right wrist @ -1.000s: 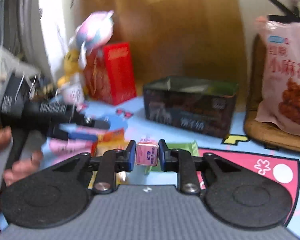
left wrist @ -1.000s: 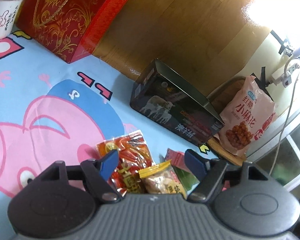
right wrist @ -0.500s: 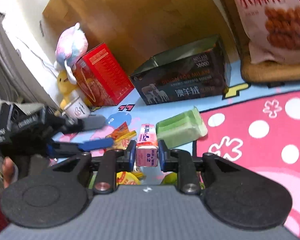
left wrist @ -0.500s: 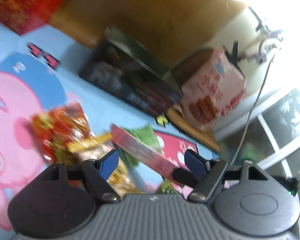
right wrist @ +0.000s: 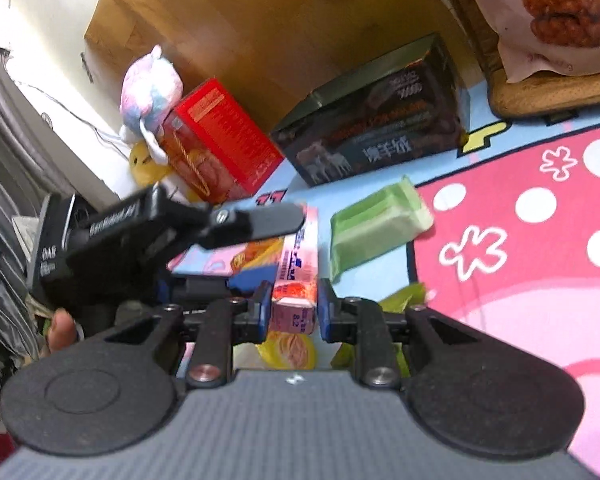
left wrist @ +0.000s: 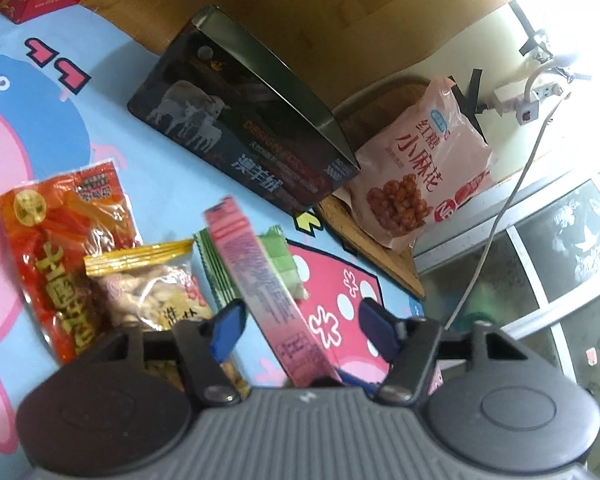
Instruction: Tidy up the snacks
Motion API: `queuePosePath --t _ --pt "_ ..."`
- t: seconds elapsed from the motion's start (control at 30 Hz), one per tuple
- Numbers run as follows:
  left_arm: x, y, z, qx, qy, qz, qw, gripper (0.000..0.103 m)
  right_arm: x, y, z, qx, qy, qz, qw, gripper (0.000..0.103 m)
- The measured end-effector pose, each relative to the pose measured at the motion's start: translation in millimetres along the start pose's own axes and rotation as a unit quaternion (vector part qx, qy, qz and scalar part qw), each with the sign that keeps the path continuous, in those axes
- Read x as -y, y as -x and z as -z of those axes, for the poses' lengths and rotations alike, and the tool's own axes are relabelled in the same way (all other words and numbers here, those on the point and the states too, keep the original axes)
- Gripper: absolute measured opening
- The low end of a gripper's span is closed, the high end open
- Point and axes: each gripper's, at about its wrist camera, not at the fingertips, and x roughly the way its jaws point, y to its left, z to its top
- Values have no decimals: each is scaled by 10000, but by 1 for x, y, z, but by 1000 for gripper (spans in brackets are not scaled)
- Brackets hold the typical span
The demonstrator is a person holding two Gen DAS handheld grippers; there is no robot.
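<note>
A long pink snack box point(right wrist: 296, 280) sits clamped at one end between the two pads of the right gripper point(right wrist: 293, 312), its length stretching away over the cartoon play mat point(right wrist: 520, 240). Seen from the left wrist, the same box point(left wrist: 266, 288) runs slantwise through the gap of the left gripper point(left wrist: 300, 326), whose blue-tipped jaws are closing around it; the left pad point(left wrist: 228, 326) stands just beside the box and the right pad is clearly apart from it. The left gripper point(right wrist: 256, 220) reaches in level from the left of the right wrist view, a fingertip of the person's hand point(right wrist: 62, 330) showing beneath its black body. Under and beside the box lie a green packet point(right wrist: 376, 228), an orange bag point(left wrist: 60, 248) and a clear bag of biscuits point(left wrist: 152, 288). Further back stand a dark open box point(left wrist: 252, 120), a red gift box point(right wrist: 216, 144) with a plush toy point(right wrist: 152, 92) on it, and a pink bag of fried twists point(left wrist: 420, 168).
</note>
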Motion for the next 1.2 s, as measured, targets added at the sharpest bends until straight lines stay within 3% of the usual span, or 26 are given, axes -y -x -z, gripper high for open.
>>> queuePosePath --t 0.33,0.6,0.8,0.87,0.93,0.97,1.1,1.2 --pt "19 19 -23 418 -262 404 9980 57 -23 10 -17 387 406 -50 9984 26" --pt "37 -11 -86 708 -579 168 9957 58 -28 -11 -72 769 1063 141 9913 26" --pt "31 -53 -127 841 -575 -340 9942 64 -11 -48 -128 952 1366 675 9837 28" --pt "28 -52 -127 861 -490 -282 9947 64 -2 -62 -135 1024 1543 1050 9771 46" --pt "26 -44 -120 906 -605 -118 9940 66 5 -66 -131 1285 1699 1655 9629 48" --pt "26 -37 -117 966 -697 -154 9928 67 7 -63 -127 1386 1720 1752 9594 48" --pt "20 -10 -99 1051 -726 -220 9916 68 20 -38 -109 1591 1254 1457 9684 48" --pt "16 1 -82 930 -665 -275 9931 68 22 -26 -85 1411 1203 1213 9751 51"
